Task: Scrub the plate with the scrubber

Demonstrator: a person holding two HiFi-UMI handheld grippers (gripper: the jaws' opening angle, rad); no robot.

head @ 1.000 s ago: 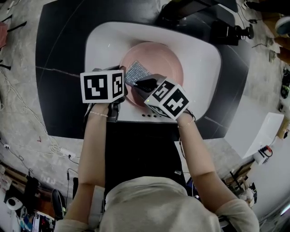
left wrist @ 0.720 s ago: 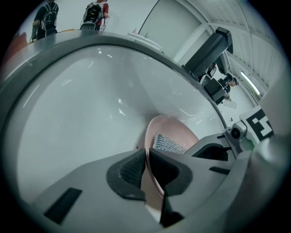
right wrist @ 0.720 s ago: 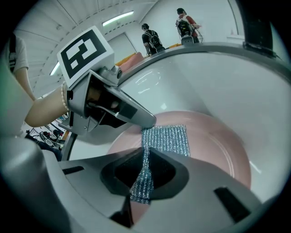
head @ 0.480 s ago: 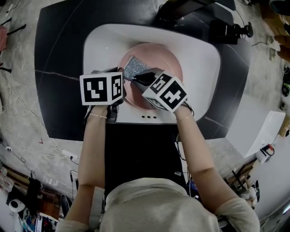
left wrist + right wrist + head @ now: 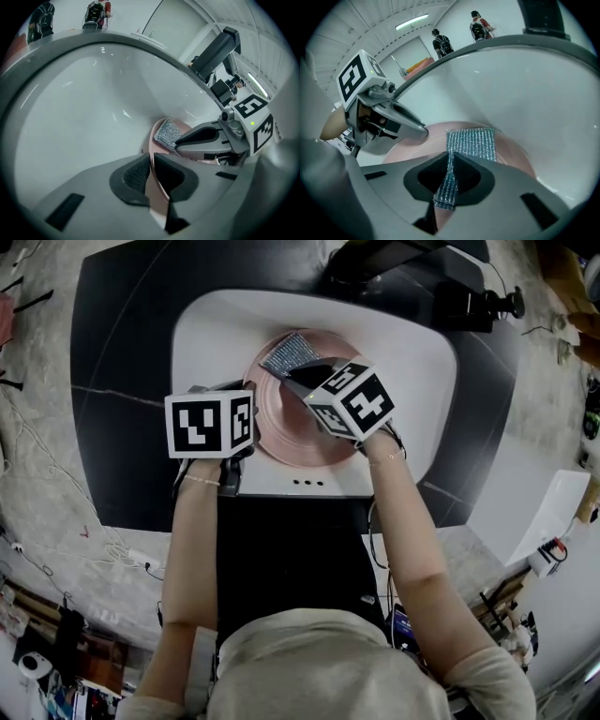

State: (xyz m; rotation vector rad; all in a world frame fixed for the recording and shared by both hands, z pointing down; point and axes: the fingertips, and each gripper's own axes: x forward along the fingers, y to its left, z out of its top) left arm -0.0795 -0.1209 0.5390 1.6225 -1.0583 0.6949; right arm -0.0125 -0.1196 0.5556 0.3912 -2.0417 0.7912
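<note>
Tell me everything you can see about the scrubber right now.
The scrubber is a thin, rectangular piece of silvery, glittery mesh with fine ribbed rows. One end is bunched up and pinched between the shut jaws of the right gripper. The other end fans out flat ahead of them, lying on the far part of the pink plate, which sits in the white sink.

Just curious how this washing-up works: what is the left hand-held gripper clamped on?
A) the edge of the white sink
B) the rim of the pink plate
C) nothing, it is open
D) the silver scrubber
B: the left hand-held gripper has its jaws closed on the pink plate at the rim, while the right hand-held gripper grips the scrubber.
</note>
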